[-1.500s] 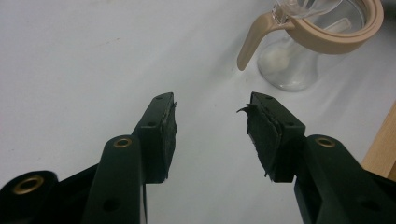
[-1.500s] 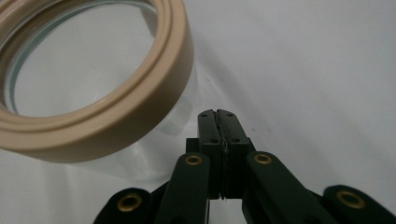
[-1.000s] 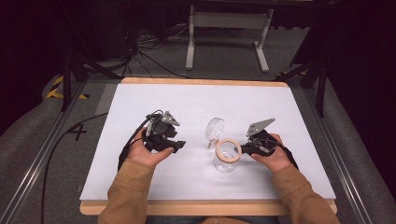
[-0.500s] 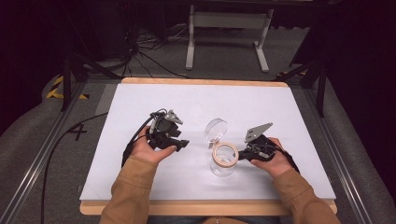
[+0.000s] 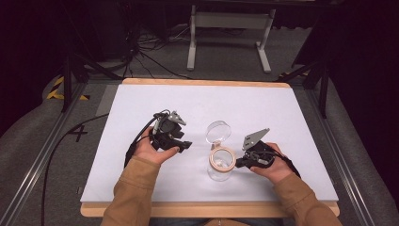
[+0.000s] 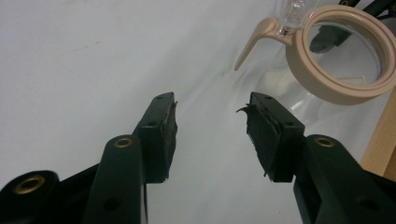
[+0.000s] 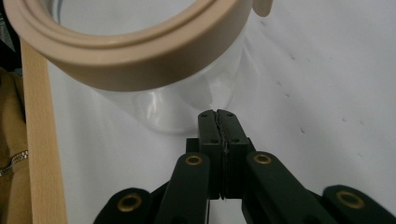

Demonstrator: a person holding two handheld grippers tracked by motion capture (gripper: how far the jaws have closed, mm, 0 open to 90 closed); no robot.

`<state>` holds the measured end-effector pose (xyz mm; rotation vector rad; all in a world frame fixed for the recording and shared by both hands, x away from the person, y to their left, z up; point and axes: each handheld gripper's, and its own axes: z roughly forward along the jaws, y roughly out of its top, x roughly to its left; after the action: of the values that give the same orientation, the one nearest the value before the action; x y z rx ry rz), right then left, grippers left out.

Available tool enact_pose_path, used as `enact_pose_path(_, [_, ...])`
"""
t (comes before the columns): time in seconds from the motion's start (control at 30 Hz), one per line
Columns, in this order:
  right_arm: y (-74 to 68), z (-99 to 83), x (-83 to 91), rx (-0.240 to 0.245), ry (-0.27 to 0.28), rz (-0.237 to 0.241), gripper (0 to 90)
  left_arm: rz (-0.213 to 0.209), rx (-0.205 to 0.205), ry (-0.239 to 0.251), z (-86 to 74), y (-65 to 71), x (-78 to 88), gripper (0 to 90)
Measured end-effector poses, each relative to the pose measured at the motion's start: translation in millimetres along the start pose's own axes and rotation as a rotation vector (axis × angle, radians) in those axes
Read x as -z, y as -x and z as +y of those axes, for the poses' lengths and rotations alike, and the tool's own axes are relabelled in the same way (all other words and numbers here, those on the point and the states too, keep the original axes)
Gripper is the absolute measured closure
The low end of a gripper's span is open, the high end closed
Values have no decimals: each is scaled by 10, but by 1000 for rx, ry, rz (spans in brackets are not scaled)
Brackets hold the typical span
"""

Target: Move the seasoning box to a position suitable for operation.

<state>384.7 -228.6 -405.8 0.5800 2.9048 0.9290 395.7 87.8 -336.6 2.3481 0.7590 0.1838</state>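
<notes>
The right gripper (image 5: 241, 162) is sitting just beside the glass jar (image 5: 221, 167), its jaws pressed flat together with nothing between them, tips almost touching the clear wall below the beige rim (image 7: 135, 56). Over the last second this hand has been dropping back toward the person and settling low at the jar's side, while the jar has stayed upright with its hinged lid (image 5: 219, 132) standing open on the far side. That reads to me as a let-go: the lid looks flipped up and the mouth is now free.

The left gripper (image 5: 181, 147) is hovering on the jar's other side, jaws spread wide and empty, pointing toward the beige lever (image 6: 254, 39) that is sticking out from the rim. It has barely moved.

Room around the jar: the white table (image 5: 263, 108) beyond the jar is lying bare and wide. Toward the person it is tighter, with the wooden edge (image 7: 39, 140) running close by the jar's base, so any nudge that way is risking a slide to the lip.
</notes>
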Motion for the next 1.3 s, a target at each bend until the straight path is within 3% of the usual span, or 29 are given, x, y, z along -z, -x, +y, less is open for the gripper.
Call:
enact_pose_path(0.4, [-113,55,-89,35,-19,48,899,-29,5,3,-7,-13,-8,589])
enact_pose_path(0.5, [-130,65,-107,44,-18,58,899,-14,-2,18,-18,-3,-18,602])
enact_pose_path(0.63, [-142,71,-122,43,-21,67,899,14,-17,-12,-21,0,-34,589])
enact_pose_path(0.83, [-120,51,-54,52,-9,77,899,28,-23,9,-52,-52,-88,666])
enact_pose_path(0.87, [-114,48,-25,49,-5,75,899,15,-11,12,-60,-74,-101,686])
enact_pose_path(0.9, [-100,43,27,42,12,70,899,-33,7,24,-78,-127,-121,719])
enact_pose_path(0.97, [-86,40,114,33,38,61,899,-80,21,46,-97,-176,-142,755])
enact_pose_path(1.0, [-83,40,152,35,50,55,899,-87,34,69,-102,-179,-163,757])
enact_pose_path(1.17, [-125,49,236,31,70,44,899,-105,28,87,-65,-182,-189,777])
enact_pose_path(1.3, [-166,78,289,34,91,28,899,-81,37,145,-30,-161,-185,862])
